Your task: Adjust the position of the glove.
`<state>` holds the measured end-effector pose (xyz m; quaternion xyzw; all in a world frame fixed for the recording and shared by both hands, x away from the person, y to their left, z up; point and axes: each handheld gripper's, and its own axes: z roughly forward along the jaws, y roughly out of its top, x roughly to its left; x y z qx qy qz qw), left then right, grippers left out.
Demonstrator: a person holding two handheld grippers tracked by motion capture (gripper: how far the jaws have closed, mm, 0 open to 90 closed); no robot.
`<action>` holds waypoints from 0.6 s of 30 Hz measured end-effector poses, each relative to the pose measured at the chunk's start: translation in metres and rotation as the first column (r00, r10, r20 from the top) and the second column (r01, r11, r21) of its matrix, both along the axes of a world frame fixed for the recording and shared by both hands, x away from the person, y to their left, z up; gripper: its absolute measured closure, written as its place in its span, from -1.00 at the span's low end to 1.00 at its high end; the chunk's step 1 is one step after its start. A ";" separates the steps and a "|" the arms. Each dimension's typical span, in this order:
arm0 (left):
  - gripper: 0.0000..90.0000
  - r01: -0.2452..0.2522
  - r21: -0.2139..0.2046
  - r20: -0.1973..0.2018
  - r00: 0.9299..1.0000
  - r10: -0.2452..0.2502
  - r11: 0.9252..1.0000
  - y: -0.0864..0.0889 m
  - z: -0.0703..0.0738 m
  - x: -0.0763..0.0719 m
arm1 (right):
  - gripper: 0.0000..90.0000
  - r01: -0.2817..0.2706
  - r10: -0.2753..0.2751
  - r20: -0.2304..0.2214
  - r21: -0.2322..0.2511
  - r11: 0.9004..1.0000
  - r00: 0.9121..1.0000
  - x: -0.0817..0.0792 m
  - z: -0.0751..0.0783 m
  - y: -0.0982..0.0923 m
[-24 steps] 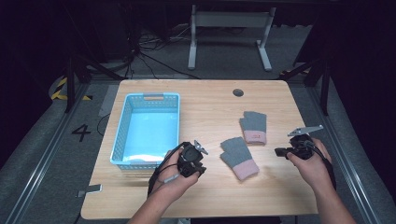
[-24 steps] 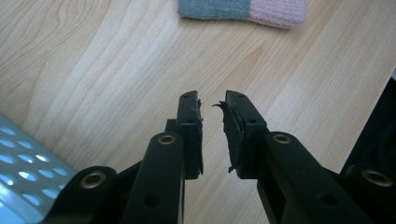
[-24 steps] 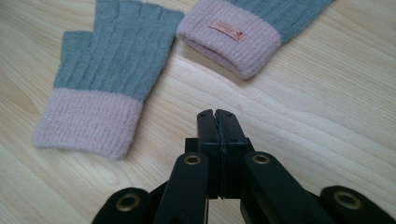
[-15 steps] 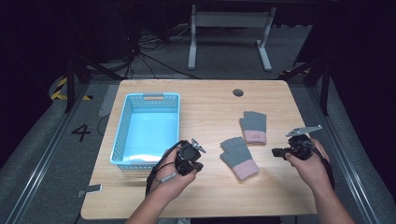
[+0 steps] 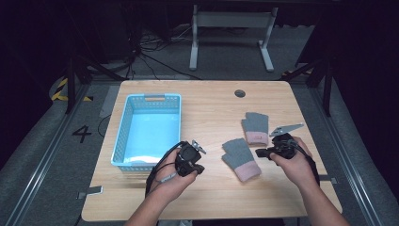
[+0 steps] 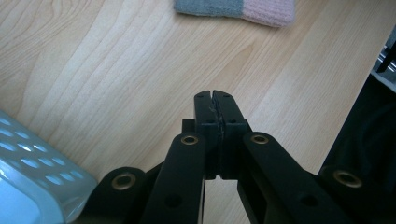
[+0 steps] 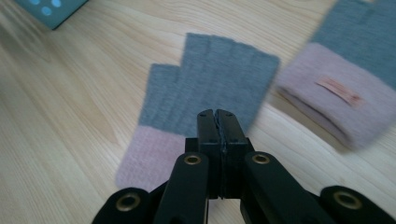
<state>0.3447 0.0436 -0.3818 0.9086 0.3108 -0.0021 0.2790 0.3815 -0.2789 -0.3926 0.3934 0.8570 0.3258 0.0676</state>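
Both tongs fully closed, nothing held. Left tongs (image 5: 197,165) low over bare table (image 5: 211,108) just beside basket (image 5: 123,141), near-front corner. Right tongs (image 5: 261,152) point at near glove (image 5: 241,159), tips just short of its cuff; far glove (image 5: 255,127) lies just behind, close beside, prob. not touching.

Step, as judged: approach for glove pickup, basket the likely goal. To do well: open right jaws before descent, pinch cuff edge, lift clear of 2nd glove.

Right gripper view: small label on far glove (image 7: 343,84) cuff, illegible in high view. Left gripper view: perforated basket wall (image 6: 32,168). High view alone gives whole layout, basket w/ no contents.
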 end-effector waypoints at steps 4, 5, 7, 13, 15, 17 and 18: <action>0.98 0.003 -0.007 0.000 1.000 -0.003 1.000 -0.001 -0.001 0.001 | 1.00 -0.052 0.052 -0.014 -0.026 0.998 0.999 0.003 -0.008 0.024; 0.97 0.004 -0.006 -0.002 1.000 -0.004 1.000 -0.001 -0.002 0.001 | 1.00 -0.068 0.068 -0.015 -0.031 0.997 0.998 0.004 -0.010 0.031; 0.95 0.002 -0.009 -0.003 1.000 -0.002 1.000 0.000 -0.002 0.002 | 1.00 -0.093 0.093 -0.017 -0.039 0.995 0.996 0.005 -0.014 0.043; 0.91 0.005 -0.007 -0.006 1.000 -0.005 1.000 0.000 -0.003 0.002 | 1.00 -0.136 0.134 -0.026 -0.080 0.987 0.991 0.013 -0.023 0.073; 0.89 0.005 -0.011 -0.005 1.000 -0.005 1.000 0.000 -0.003 0.002 | 1.00 -0.142 0.141 -0.019 -0.096 0.985 0.990 0.015 -0.025 0.080; 0.88 0.005 -0.012 -0.010 1.000 -0.005 1.000 0.001 -0.003 0.002 | 1.00 -0.145 0.144 -0.020 -0.105 0.984 0.989 0.018 -0.027 0.084; 0.87 0.002 -0.011 -0.012 1.000 -0.002 1.000 0.001 -0.003 0.002 | 1.00 -0.147 0.145 -0.021 -0.104 0.984 0.989 0.019 -0.028 0.086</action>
